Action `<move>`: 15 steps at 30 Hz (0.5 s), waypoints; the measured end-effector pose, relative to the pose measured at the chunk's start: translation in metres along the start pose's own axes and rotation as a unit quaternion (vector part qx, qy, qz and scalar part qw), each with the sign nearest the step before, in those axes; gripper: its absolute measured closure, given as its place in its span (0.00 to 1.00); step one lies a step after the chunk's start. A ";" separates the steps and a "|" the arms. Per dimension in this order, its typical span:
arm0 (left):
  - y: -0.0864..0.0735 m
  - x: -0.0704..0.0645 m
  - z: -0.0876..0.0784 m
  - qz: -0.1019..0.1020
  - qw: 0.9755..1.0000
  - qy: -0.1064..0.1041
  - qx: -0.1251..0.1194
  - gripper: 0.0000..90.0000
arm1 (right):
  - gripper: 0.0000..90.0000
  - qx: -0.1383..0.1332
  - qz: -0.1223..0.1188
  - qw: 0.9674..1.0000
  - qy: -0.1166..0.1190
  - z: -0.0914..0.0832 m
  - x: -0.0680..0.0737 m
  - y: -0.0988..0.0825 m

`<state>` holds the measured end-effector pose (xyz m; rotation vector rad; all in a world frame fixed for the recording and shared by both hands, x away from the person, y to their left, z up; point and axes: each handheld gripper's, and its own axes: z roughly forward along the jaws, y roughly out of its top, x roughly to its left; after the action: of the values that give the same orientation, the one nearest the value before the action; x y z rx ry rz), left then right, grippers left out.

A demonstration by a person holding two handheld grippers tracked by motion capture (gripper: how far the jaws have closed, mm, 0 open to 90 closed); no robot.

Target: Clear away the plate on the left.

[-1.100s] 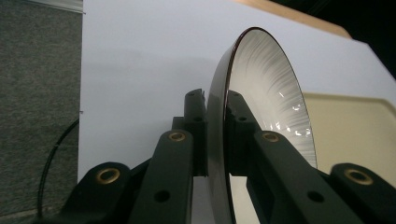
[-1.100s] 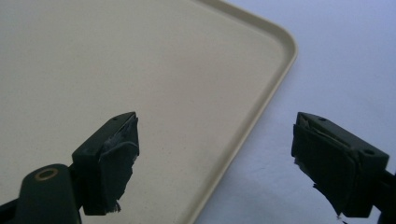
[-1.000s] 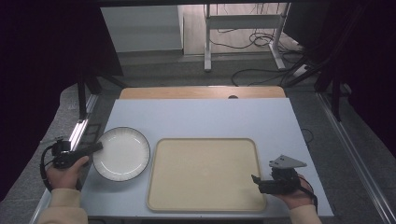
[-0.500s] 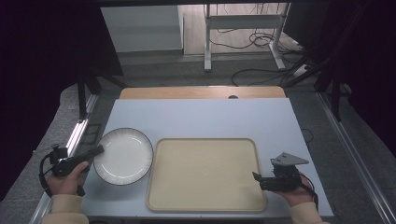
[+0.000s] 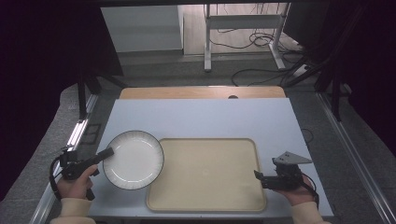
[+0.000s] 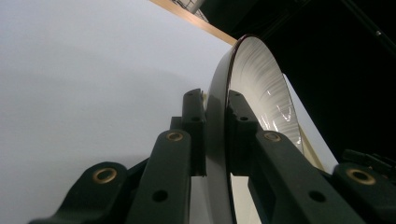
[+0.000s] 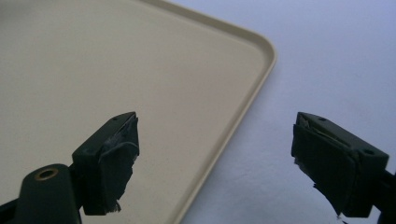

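A white plate (image 5: 133, 159) with a dark rim is at the front left of the table. Its right side reaches over the left edge of a beige tray (image 5: 205, 172). My left gripper (image 5: 106, 154) is shut on the plate's left rim. In the left gripper view the rim of the plate (image 6: 261, 88) stands edge-on between the two jaws of the left gripper (image 6: 215, 135). My right gripper (image 5: 258, 176) hovers at the tray's right edge, open and holding nothing. In the right gripper view the tray (image 7: 140, 70) has its edge running between the spread jaws of the right gripper (image 7: 215, 158).
The pale blue table top (image 5: 201, 116) extends beyond the tray, with a wooden strip (image 5: 201, 92) along its far edge. Metal rails (image 5: 77, 133) flank the table. Cables lie on the floor (image 5: 261, 70) behind it.
The left gripper has carried the plate to the right, so it now overlaps the tray's left edge. The right hand has shifted slightly toward the front edge.
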<state>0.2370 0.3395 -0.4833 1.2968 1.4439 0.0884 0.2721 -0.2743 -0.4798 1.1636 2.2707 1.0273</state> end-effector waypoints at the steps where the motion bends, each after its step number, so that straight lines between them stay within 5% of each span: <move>1: -0.002 0.000 0.000 -0.008 1.000 0.000 -0.006 0.90 | 0.17 -0.002 -0.001 1.000 0.002 0.000 0.000 0.000; 15: -0.011 -0.011 0.009 -0.016 1.000 -0.013 0.001 0.90 | 0.18 -0.011 0.016 1.000 -0.011 -0.008 -0.007 -0.007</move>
<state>0.2340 0.3223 -0.4865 1.2719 1.4424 0.0492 0.2673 -0.2863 -0.4794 1.2004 2.2243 1.0436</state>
